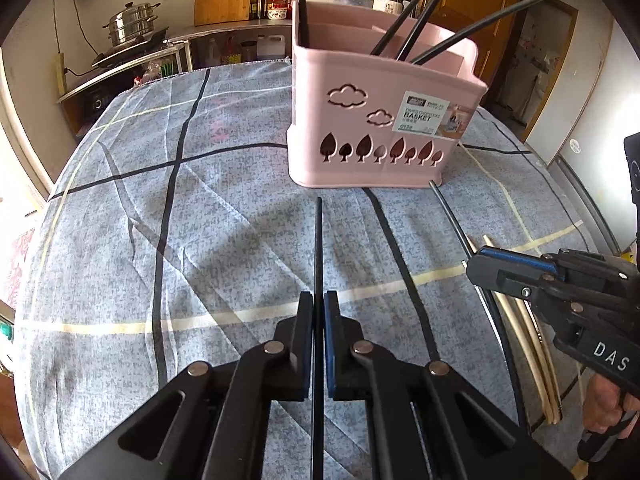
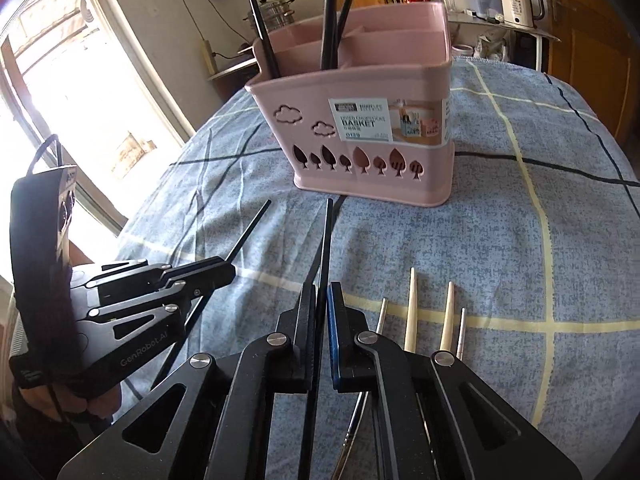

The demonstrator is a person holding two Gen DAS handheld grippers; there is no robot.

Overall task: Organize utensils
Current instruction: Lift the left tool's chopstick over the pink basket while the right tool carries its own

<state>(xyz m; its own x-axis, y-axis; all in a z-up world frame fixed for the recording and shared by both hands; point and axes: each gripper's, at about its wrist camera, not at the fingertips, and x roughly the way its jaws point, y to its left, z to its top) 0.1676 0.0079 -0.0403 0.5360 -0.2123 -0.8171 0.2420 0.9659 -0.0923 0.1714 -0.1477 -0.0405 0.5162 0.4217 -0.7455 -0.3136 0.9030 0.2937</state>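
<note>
— What's each hand got?

— The left gripper [image 1: 319, 312] has its jaws clamped on a black chopstick [image 1: 318, 248], which runs straight out between them toward the basket [image 1: 384, 128]. The right gripper [image 2: 320, 304] is the same: jaws pinched on another black chopstick [image 2: 326, 240], tip pointing at the basket's foot.

— And the basket?

— Pink, with cloud and tree cut-outs, standing upright on the surface, which is covered by a blue checked cloth [image 1: 200, 240]. Four black chopsticks already lean inside it: one at the left end, three together in a compartment further right.

— Anything left lying?

— Beside the right gripper, on the cloth, two pale wooden chopsticks [image 2: 412, 312] and two thin metal ones [image 2: 382, 316], side by side, tips toward the basket. From the left camera, a dark rod [image 1: 448, 212] lies near the basket's corner.

— The grippers are close?

— Side by side, apart, both aimed at the basket.
</note>
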